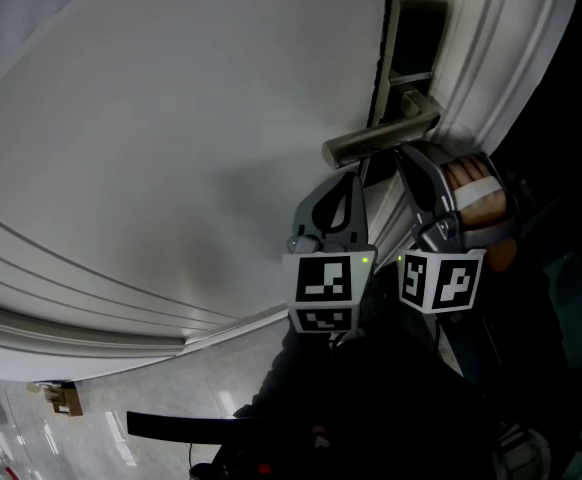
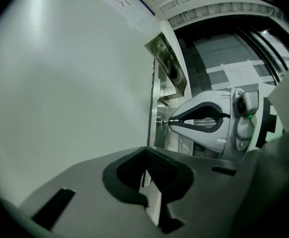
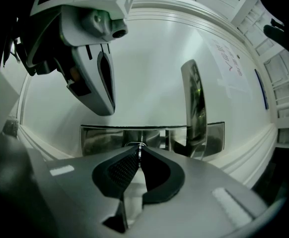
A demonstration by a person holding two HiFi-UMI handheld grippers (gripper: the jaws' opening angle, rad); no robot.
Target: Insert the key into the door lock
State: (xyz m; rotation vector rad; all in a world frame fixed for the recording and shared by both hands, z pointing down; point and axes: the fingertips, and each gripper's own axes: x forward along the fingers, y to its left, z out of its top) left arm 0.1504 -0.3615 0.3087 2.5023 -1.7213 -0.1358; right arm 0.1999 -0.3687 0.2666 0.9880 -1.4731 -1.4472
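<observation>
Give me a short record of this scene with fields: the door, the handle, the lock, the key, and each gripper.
door: white, plain
handle: metal lever
lock plate: shiny metal, straight ahead of the right gripper
key: tip at the lock plate; depth cannot be told
right gripper: jaws shut on the key
left gripper: jaws shut, nothing held, beside the right gripper

Metal lever handle (image 1: 381,136) crossed just beyond tips of left gripper (image 1: 354,176) and right gripper (image 1: 403,153). Paper notice (image 3: 229,66) hung farther on, past the handle. Brown object (image 1: 66,400) lay on glossy floor (image 1: 101,438), well left of both.
</observation>
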